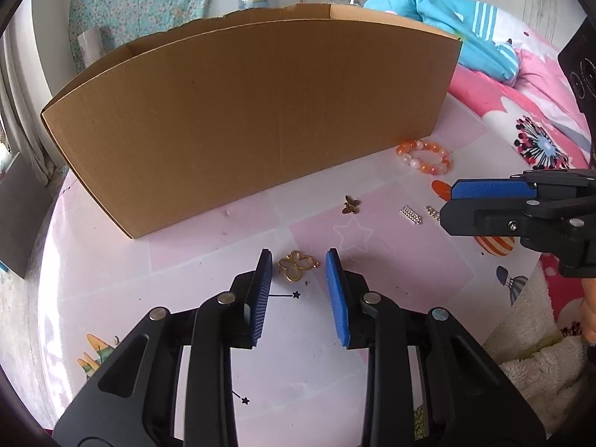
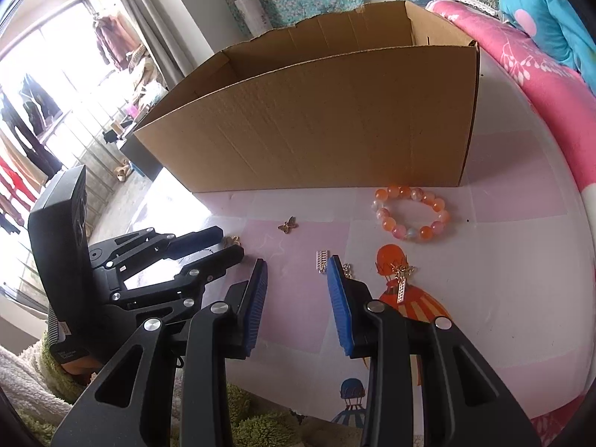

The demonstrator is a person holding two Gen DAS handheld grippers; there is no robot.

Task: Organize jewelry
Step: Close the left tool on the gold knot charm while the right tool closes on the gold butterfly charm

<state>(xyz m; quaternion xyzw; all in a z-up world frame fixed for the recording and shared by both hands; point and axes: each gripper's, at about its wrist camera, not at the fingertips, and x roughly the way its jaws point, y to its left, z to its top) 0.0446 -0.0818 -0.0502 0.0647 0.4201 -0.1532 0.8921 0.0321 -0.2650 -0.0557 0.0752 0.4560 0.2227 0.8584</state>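
On the pink patterned table (image 1: pixel 186 257) a big open cardboard box (image 1: pixel 242 119) is parked at the far side, taking up most of both views. Off to the right a pink floral bedspread (image 1: pixel 521 85) with a turquoise blanket (image 1: pixel 447 11) on top can be made out.

The left gripper (image 1: pixel 298 264) is held low over the near part of the table, jaws set fairly narrow with a gap left between the blue pads (image 1: pixel 260 298). A gold clover-shaped charm (image 1: pixel 297 265) is seen lying flat on the table right between the fingertips, not pinched by either pad as far as can be told.

The right gripper (image 2: pixel 298 270) is kept further right, also fairly narrow, nothing gripped. Just past its right fingertip a small silver ladder-like piece (image 2: pixel 322 260) and a bit of chain (image 2: pixel 347 270) are found on the table.

An orange and pink bead bracelet (image 2: pixel 409 213) is laid close to the box's right front corner, not touching it. A small gold butterfly charm (image 2: pixel 287 224) is sat alone between the box and the grippers. Another ladder-shaped earring (image 2: pixel 401 283) is spotted on the orange balloon print at near right.
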